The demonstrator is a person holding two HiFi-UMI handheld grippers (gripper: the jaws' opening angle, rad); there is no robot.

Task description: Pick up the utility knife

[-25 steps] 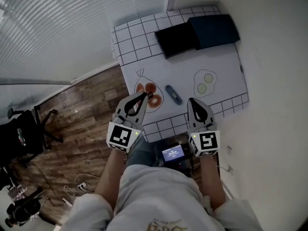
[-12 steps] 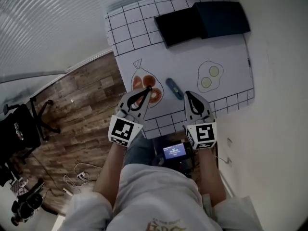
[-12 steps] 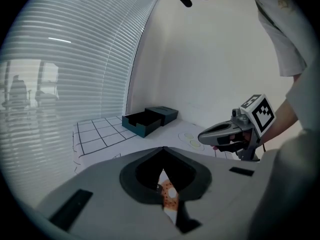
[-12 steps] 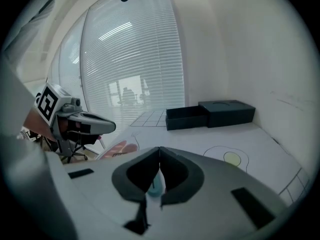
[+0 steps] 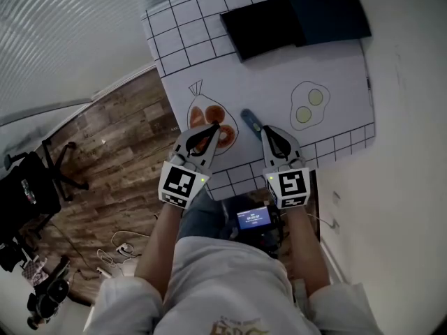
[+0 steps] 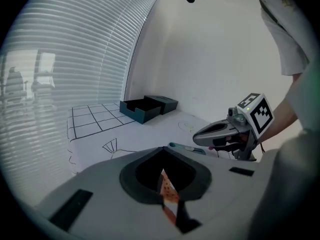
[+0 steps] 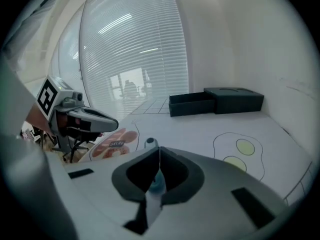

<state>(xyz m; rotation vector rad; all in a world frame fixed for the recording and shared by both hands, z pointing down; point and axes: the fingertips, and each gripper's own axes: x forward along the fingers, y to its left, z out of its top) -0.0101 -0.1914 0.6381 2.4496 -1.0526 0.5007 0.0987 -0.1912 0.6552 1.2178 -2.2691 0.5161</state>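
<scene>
Wood-plank flooring (image 5: 119,145) and a wall of pale window blinds (image 5: 70,33) fill the left of the room. A plain white wall runs down the right, and a dark office chair (image 5: 31,187) stands off in the corner. Between them is a table (image 5: 279,75) covered by a white sheet, ruled with a black grid at both ends and bare in the middle except for line drawings. At its far end two dark containers sit side by side and touching: a black open tray (image 5: 262,33) and a navy box (image 5: 325,12). Nearer are a drawing of two fried eggs (image 5: 307,107) and a drawing of a tied bag (image 5: 199,114) with orange contents.

The left gripper (image 5: 213,128) hovers over the bag drawing, its jaws clenched with nothing between them. The right gripper (image 5: 267,131), likewise clenched and empty, points at the near end of the utility knife (image 5: 250,122). The knife lies flat on the sheet between the two drawings, just ahead of those closed tips; whether they touch it cannot be told.

The pickup looks barely begun. The knife lies on the table, not gripped, and the right jaws have yet to spread, straddle the handle and close before any lift.
</scene>
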